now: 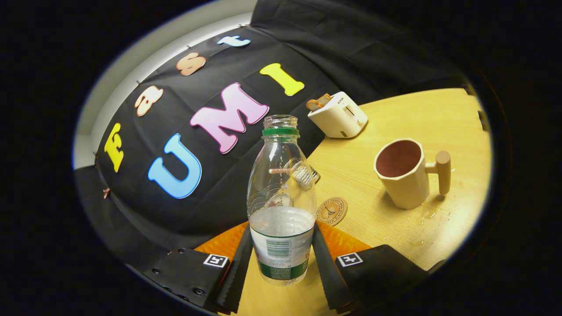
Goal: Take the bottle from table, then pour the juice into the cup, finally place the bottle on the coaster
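Between the jaws stood the uncapped bottle (pixel 281 206), gripped on both sides; cup (pixel 403 172) at two o'clock, coaster (pixel 332 211) just behind.

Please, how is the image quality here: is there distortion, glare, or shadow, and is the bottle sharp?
Gripper view: strong fisheye bending curves the table edge; the bottle, held between the tongs, is sharp, with small bright reflections on its clear upper part; the cup casts a soft shadow beside its base; water drops near it glint; the toaster beyond is slightly soft.
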### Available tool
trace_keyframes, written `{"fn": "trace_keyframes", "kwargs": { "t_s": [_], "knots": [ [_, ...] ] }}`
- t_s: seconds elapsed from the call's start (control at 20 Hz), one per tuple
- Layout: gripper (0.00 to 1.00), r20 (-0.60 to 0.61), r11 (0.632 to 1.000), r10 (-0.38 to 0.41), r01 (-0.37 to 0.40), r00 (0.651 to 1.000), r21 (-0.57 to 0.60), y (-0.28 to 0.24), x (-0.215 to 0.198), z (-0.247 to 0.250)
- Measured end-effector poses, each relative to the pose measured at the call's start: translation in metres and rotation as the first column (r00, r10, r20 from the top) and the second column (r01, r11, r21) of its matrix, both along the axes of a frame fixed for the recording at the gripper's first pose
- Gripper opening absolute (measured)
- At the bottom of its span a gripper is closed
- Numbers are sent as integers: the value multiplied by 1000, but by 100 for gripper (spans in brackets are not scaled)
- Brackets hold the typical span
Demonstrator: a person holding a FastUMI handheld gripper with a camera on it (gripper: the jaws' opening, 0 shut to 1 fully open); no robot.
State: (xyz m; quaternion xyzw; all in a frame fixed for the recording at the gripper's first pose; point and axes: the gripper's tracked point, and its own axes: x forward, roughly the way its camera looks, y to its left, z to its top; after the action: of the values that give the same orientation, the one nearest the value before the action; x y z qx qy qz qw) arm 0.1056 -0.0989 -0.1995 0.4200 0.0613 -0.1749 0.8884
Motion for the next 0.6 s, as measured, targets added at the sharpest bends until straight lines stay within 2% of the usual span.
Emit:
{"fn": "trace_keyframes", "kwargs": {
  "t_s": [0.35,0.6],
  "knots": [
    [75,38,969,-99,88,994,231,-24,0,-7],
    [74,60,915,-150,116,987,386,-33,-4,-11]
  ]
}}
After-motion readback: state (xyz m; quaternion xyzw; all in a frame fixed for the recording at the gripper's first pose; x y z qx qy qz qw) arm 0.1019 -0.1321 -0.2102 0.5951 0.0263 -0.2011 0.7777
